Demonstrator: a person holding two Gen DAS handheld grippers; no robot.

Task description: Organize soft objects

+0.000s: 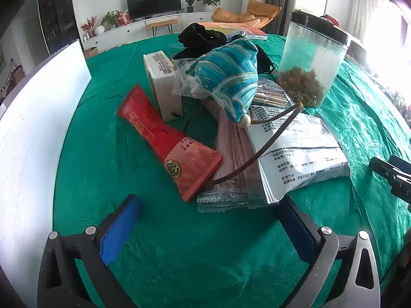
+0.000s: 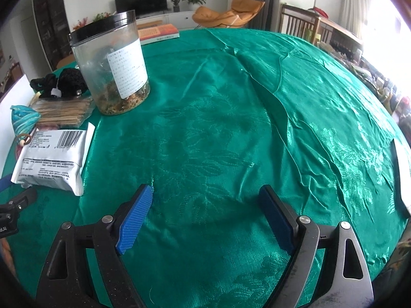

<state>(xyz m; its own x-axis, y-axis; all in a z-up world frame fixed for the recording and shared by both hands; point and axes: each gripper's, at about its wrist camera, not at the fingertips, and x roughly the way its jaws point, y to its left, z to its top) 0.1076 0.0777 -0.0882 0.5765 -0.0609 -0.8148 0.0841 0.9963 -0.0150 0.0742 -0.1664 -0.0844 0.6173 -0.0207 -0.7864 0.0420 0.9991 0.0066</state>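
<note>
The flat white plastic packet (image 1: 300, 148) carries black Chinese print; the headings 适用范围 and 贮存方法 can be read, and a barcode (image 2: 70, 138) sits on its end. The red paper sleeve (image 1: 167, 143), white carton (image 1: 164, 82) and clear round jar's white label (image 2: 128, 69) bear print too small to read.

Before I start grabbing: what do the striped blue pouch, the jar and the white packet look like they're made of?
Pouch: woven fabric, matte; visible weave, soft bulging shape, gathered end with a cord and a wooden-looking bead.
Jar: probably clear plastic, slightly cloudy, with a black lid and paper label.
White packet: likely plastic film, smooth with a slight sheen; crimped edge, printed text.
</note>
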